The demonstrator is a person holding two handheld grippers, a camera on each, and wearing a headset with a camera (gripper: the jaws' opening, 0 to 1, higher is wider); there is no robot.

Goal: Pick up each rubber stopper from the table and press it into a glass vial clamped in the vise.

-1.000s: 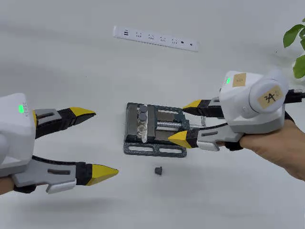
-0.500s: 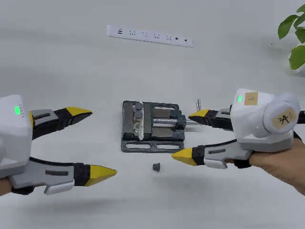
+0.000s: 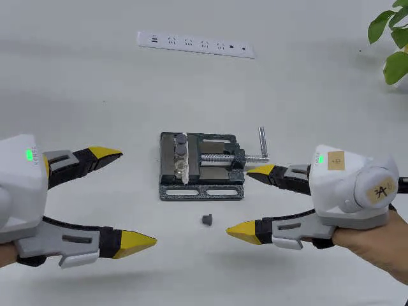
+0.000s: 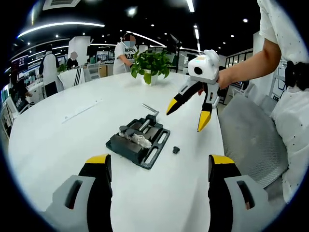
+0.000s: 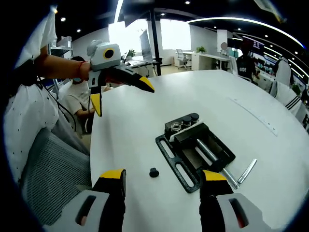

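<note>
Clearly nearer the right gripper (image 3: 239, 201): one loose rubber stopper (image 3: 207, 220) by the vise (image 3: 201, 167)

Head view first. Small dark rubber stopper alone on the white table (image 3: 95, 83), just off the near side of the vise, by its slotted edge (image 3: 201, 191). Also on that near side, over toward the crank handle (image 3: 261, 143), the right gripper with jaws wide apart and nothing between them. Lower yellow tip near the stopper, not touching it. Well apart from the vise on the other side, the left gripper (image 3: 138, 196), jaws wide too, nothing held. Inside the vise, a row of glass vials (image 3: 181, 156): two with dark plugs at the far end, one clear open vial (image 3: 182, 169) at the near end.

Next, the left gripper view. Own jaws (image 4: 159, 162) wide and bare. Vise (image 4: 140, 140) straight ahead, with the stopper (image 4: 176, 150) just beside its slotted edge. Beyond both, the right gripper (image 4: 186, 118) up in the air, tips pointing down toward them.

Last, the right gripper view. Own jaws (image 5: 163, 175) wide and bare. Stopper (image 5: 154, 172) low and straight ahead between the two tips, closer to the left-hand one in this picture. Vise (image 5: 195, 145) just past it, with the open vial (image 5: 176, 126) at the end of the row nearest the stopper.

So, most likely a job for the right gripper: a short reach forward and down, then up over the slotted edge to the open vial. Too small to tell which way up the stopper lies.
</note>
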